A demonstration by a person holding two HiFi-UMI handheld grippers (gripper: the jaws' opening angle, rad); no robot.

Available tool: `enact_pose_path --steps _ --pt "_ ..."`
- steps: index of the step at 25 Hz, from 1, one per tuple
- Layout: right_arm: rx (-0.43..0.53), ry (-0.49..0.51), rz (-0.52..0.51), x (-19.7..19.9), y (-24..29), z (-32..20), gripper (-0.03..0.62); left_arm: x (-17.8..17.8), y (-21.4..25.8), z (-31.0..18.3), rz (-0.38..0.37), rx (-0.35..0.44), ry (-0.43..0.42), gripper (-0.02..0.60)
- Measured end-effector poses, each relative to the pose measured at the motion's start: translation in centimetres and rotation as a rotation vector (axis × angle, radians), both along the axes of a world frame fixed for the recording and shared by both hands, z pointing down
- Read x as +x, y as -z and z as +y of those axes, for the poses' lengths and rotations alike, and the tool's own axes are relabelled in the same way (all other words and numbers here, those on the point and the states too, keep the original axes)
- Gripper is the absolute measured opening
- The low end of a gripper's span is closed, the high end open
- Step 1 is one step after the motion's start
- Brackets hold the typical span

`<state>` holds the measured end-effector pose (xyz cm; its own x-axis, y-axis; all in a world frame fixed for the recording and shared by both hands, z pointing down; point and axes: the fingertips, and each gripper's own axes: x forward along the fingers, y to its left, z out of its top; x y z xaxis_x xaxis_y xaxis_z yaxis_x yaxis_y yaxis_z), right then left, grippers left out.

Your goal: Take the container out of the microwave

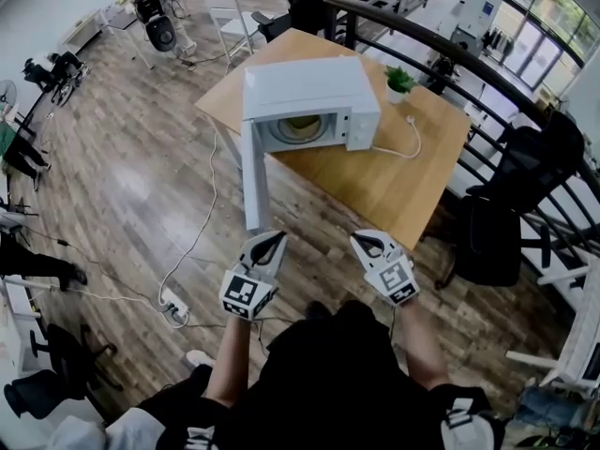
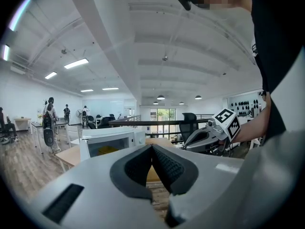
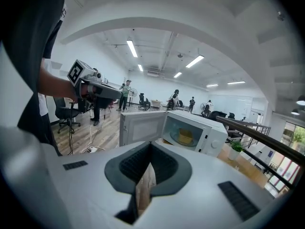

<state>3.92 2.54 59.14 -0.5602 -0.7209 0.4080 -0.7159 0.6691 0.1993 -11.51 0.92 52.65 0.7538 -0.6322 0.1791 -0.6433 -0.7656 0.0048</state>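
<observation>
- Right gripper view gives the clearest look at the container [image 3: 185, 136]. It is a small, squat yellow tub sitting about mid-cavity inside the white microwave [image 3: 217, 140], seen through the open front.
- From the head camera, the microwave stands on a wooden tabletop [image 1: 375, 181] at 12 o'clock from the person. Its door [image 1: 255, 181] hangs wide open toward 7 o'clock, so nothing blocks the way in.
- Both tools are well short of the microwave, close to the person's body: the left tool [image 1: 271, 239] toward 11 o'clock and the right tool [image 1: 366, 241] toward 1 o'clock.
- Each tool's own camera shows its dark ribbed pads clenched together with nothing caught between them.
- The tub looks like thin plastic to me, so probably light, with walls that give under a hard squeeze and a smooth skin that could slip.
- I cannot make out whether it has a lid or anything inside, so I'd treat it as full and keep it level.
- The best hold seems to be the wall or rim nearest the opening, at 6 o'clock of the tub. A tool would have to open first, pinch gently, then draw straight out over the sill.
</observation>
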Motion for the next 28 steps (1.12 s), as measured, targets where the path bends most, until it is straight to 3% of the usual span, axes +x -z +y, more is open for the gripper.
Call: enact_pose_path --steps 9,28 --pt "-0.017 0.025 0.001 0.0 -0.2 -2.9 -0.002 -0.4 1.0 -2.4 0.004 0.011 0.037 0.002" --pt "-0.019 0.159 -0.046 2.2 0.8 -15.1 -0.002 0.1 2.5 -10.8 -0.045 0.002 0.222 0.002"
